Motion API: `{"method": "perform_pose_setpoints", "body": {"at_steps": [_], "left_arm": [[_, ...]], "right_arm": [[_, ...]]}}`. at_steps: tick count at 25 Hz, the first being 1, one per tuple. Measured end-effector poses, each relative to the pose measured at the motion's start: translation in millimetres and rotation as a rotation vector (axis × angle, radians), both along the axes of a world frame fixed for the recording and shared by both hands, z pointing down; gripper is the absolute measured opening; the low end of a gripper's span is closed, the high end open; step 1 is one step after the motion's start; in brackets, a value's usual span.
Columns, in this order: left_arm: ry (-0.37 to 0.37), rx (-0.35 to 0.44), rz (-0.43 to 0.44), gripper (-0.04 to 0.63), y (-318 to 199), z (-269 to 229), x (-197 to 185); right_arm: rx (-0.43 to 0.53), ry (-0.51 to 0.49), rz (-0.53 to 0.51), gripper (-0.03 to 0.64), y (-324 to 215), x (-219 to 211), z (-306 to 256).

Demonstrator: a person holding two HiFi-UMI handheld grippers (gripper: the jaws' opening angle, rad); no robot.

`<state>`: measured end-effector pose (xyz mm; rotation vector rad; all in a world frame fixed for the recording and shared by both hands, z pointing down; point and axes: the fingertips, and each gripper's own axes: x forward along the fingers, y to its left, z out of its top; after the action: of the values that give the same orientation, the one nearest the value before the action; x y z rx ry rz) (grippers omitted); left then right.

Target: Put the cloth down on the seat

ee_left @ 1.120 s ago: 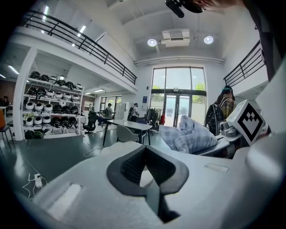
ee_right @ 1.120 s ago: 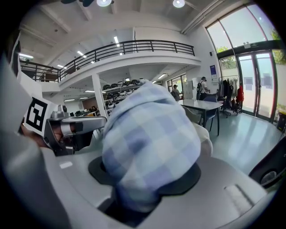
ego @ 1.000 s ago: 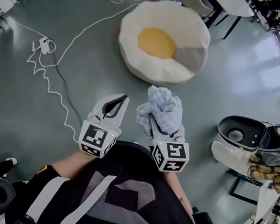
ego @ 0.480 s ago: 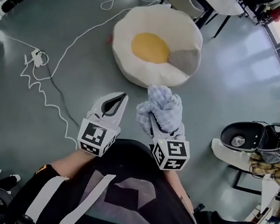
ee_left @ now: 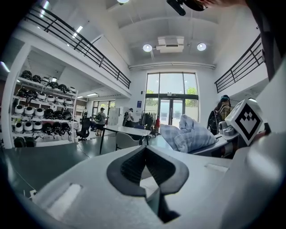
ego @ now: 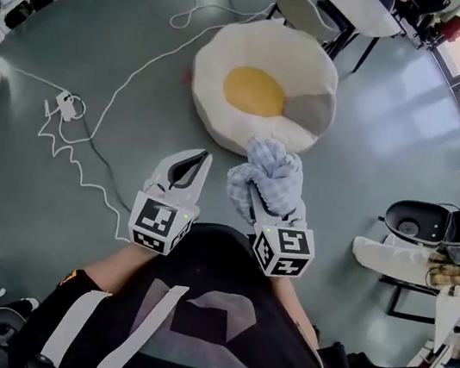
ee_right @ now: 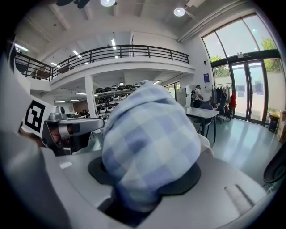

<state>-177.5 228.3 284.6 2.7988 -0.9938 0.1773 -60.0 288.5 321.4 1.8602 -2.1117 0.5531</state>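
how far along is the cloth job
Done: the cloth is picked up, bunched in the right gripper. In hand: it is held up by the near edge of the round seat, not on it. Left: lower it onto the seat and release. The left gripper is shut, empty.

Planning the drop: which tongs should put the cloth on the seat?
Right. The right tongs grip the checked cloth, near the beanbag seat; the left tongs are shut, empty.
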Motion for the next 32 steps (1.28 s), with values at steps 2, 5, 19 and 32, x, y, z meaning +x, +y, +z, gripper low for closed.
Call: {"method": "perform_pose_setpoints", "body": {"at_steps": [2,5,19,32], "left_arm": [[-0.002,-0.004,-0.012,0.003,-5.4,0.6,-10.6],[0.002,-0.021,-0.032,0.003,-12.8,4.5,-27.9],[0.024,-0.032,-0.148,0.003,-44.5,10.2,-65.1],[-0.010,-0.056,-0.187,0.003,-103.0,19.5,-33.9]], "right_arm": [[-0.001,-0.002,-0.012,0.233,-7.5,-9.9,0.2],[-0.004,0.007,-0.042,0.233,-18.9,-28.3,0.1],[-0.001,0.028,-0.163,0.235,-67.3,-62.2,1.1],[-0.004,-0.011,-0.197,0.235,-132.8,-28.4,14.3]]}}
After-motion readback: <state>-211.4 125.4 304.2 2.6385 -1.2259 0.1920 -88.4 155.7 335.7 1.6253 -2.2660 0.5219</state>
